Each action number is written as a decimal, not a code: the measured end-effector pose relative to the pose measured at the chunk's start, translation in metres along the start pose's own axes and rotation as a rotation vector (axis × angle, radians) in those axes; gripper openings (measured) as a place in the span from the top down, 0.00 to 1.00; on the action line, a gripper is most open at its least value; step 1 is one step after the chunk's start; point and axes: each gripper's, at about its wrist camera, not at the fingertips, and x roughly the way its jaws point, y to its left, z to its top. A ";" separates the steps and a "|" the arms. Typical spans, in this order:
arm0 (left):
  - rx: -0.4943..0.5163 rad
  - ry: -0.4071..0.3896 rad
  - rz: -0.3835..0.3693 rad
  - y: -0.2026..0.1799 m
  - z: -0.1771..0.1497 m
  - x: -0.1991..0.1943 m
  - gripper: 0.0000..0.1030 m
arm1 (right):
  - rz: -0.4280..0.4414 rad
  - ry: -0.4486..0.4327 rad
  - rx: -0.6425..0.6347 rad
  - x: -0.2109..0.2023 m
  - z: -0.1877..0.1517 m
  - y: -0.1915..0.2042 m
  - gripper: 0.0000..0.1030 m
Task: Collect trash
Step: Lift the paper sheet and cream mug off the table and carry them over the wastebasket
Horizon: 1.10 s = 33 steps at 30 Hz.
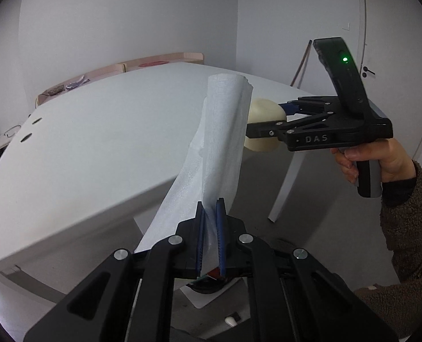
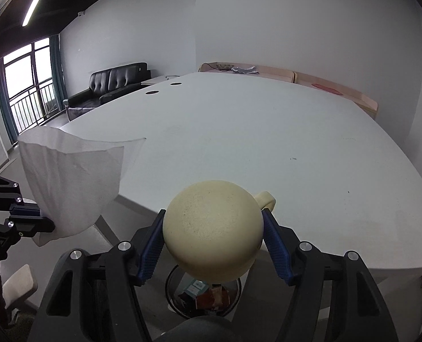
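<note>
My left tongs (image 1: 210, 228) are clenched on a white paper towel (image 1: 222, 131), its lower edge pinched between the blue pads while the rest of the sheet stands up loosely above them. My right tongs (image 2: 213, 239) are clamped around a cream ceramic mug (image 2: 212, 230), gripped across its round body with the handle pointing to the far right. In the left wrist view I can also see the right tongs from the side, held by a hand (image 1: 376, 162) in a brown fleece sleeve, with the mug just behind the towel.

Both items are held off the near edge of a large white table (image 2: 268, 131). Directly below the mug, on the floor, is a round trash bin (image 2: 204, 293) with wrappers already inside. The towel sits to the left of the bin, not clearly over it.

Risks as I judge them: the mug is smooth and curved, so the pads could slip and let it fall hard into the bin or onto the floor, where it might break. If the mug is not meant as trash, releasing here would be a mistake. The towel is light and held only at one edge; once let go, it could drift and land beside the bin. The two tongs are near each other, so a careless swing might knock them together.
</note>
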 end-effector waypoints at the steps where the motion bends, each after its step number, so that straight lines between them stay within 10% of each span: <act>1: -0.005 0.002 -0.011 0.000 -0.004 0.000 0.91 | 0.003 0.003 -0.012 -0.006 -0.008 0.003 0.35; 21: -0.004 0.200 -0.089 0.025 -0.032 0.100 0.91 | 0.068 0.156 -0.020 0.035 -0.081 0.018 0.35; 33: -0.031 0.356 -0.069 0.049 -0.069 0.204 0.91 | 0.151 0.359 -0.028 0.132 -0.128 0.020 0.34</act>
